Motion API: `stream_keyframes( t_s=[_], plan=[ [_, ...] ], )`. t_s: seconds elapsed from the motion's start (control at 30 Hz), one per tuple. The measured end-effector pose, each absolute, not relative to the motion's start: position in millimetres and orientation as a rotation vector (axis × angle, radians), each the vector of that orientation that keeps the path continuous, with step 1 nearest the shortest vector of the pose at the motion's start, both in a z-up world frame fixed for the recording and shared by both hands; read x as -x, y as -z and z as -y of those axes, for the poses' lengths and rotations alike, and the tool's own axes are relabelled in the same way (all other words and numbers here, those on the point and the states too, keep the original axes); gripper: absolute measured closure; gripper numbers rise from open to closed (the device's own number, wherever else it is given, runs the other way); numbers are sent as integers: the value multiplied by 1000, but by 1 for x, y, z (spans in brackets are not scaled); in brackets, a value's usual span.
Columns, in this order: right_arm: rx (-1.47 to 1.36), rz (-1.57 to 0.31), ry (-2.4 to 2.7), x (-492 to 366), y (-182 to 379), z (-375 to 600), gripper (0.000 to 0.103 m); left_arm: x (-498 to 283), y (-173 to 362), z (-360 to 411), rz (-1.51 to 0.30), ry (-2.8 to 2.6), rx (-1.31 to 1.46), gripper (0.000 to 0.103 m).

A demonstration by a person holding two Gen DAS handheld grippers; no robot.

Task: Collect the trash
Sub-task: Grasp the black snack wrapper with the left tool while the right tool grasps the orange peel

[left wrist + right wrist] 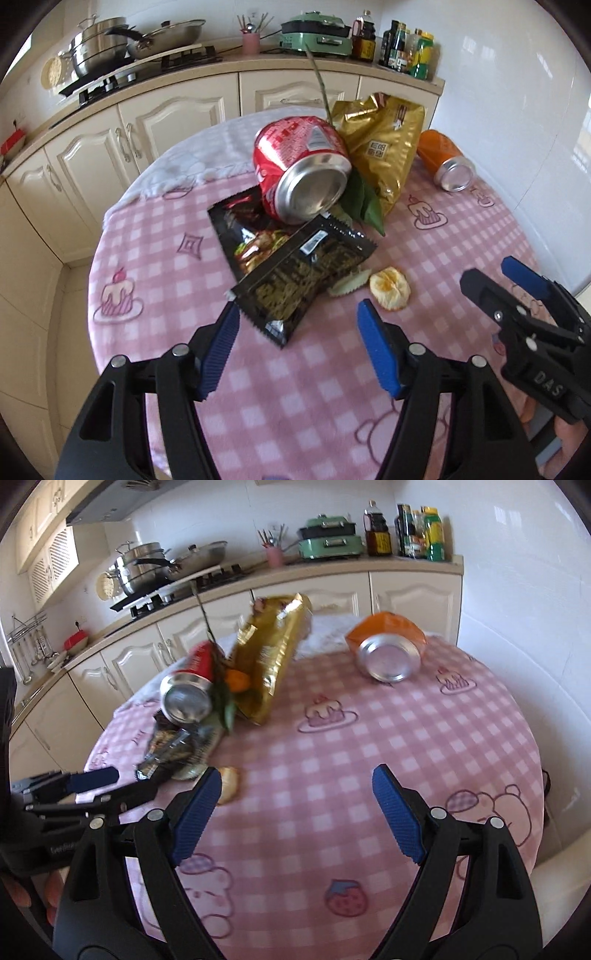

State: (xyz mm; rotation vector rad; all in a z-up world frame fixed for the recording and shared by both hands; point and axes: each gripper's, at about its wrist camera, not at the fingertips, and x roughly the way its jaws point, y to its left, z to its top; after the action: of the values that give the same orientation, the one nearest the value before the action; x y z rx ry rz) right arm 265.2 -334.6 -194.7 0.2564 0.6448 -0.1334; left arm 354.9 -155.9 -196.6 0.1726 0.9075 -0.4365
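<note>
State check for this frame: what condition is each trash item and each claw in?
Red can: on its side, atop black wrapper.
Orange can: on its side.
Gold bag: crumpled, propped up.
Black wrapper: lying flat.
Peel: on cloth.
Left claw: open, empty.
Right claw: open, empty.

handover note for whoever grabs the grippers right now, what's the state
Left gripper: open, empty, just short of the black snack wrapper.
Right gripper: open, empty, over bare tablecloth.
All trash is on the table: red can lying on a second dark wrapper, gold bag with leaves beside it, orange can on its side at the far right, fruit peel near the wrapper.
Done: nothing collected. No bin in view.
Left: every piece.
</note>
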Motion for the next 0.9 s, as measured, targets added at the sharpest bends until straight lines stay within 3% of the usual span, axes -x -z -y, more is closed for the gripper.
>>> stream_keyframes(
  t_s=[0.03, 0.1, 0.17, 0.33, 0.47, 0.73, 0.8, 0.83, 0.9],
  plan=[
    [-257, -649, 130, -267, 196, 335, 20, -359, 199, 159, -918, 430, -180, 38],
    [-250, -667, 113, -271, 199, 334, 20, -365, 203, 162, -931, 441, -175, 51],
    [-239, -686, 98, -275, 201, 332, 20, -371, 208, 162, -951, 438, -171, 72],
    [-208, -712, 67, -283, 201, 323, 20, -369, 206, 157, -924, 443, -158, 93],
    [-171, -738, 26, -291, 202, 310, 20, -360, 203, 148, -908, 466, -105, 98],
    [-56, -787, -13, -315, 204, 275, 21, -337, 197, 117, -863, 439, -14, 100],
    [-37, -825, -37, -322, 209, 267, 35, -335, 195, 109, -857, 431, -1, 100],
    [-21, -837, -26, -323, 211, 265, 52, -334, 194, 105, -854, 423, 5, 100],
    [-1, -832, -10, -322, 211, 262, 65, -332, 192, 101, -851, 420, 15, 100]
  ],
)
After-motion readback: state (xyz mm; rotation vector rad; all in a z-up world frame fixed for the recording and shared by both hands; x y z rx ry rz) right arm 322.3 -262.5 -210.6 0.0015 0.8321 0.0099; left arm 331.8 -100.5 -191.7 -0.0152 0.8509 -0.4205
